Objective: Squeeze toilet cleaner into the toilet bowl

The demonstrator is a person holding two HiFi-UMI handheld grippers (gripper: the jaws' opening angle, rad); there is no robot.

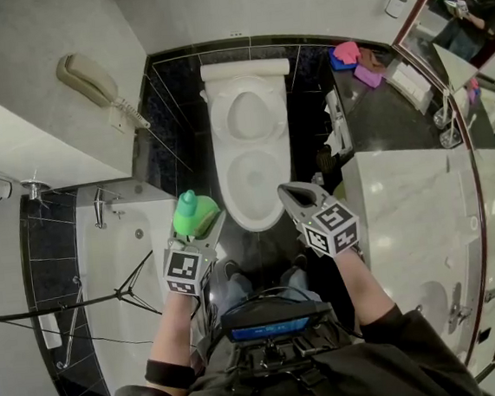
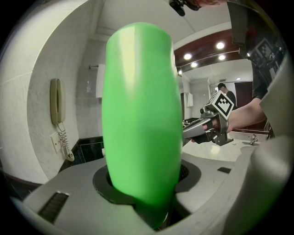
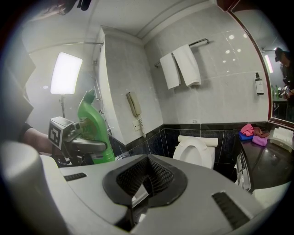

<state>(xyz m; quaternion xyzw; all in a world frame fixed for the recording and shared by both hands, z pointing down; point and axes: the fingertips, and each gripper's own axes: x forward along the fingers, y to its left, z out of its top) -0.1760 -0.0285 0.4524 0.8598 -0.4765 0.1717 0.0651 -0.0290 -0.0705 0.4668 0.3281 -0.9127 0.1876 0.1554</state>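
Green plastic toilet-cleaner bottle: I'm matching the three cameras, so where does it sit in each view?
Head view: the green plastic bottle is lower left of centre, clamped in the left gripper.
Left gripper view: it fills the centre, between the jaws.
Right gripper view: it is at the left, held by the other gripper.
Shared landmark: the beige wall telephone shows in all three.
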